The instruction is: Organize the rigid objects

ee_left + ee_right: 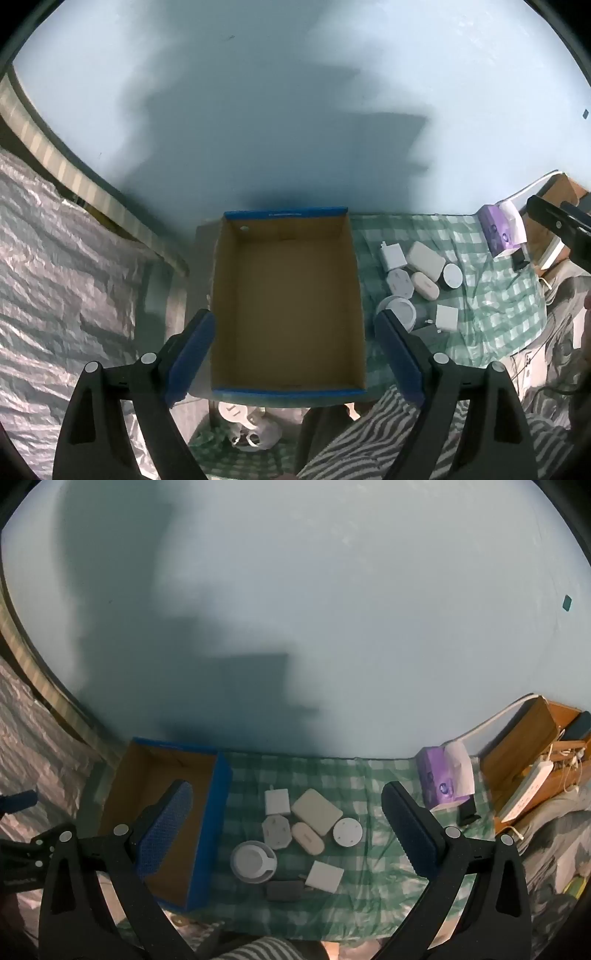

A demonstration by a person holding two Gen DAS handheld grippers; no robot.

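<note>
Both tongs are held wide open and empty, tilted downward. The left tongs (295, 350) are hung over the box (288, 391), whose cardboard floor lies bare between the two fingers, presumably so that it can be steadied or filled. The right tongs (291, 834) are aimed at the cluster on the checked cloth (369, 893): a charger (277, 802), a flat case (317, 811), a puck (347, 832), a round dish (254, 861) and a square adapter (324, 877) are gathered between its fingers, with the box beside its left finger. A dark block (283, 890), perhaps another adapter, is seen nearest the camera. Nothing has yet been sorted.
</note>
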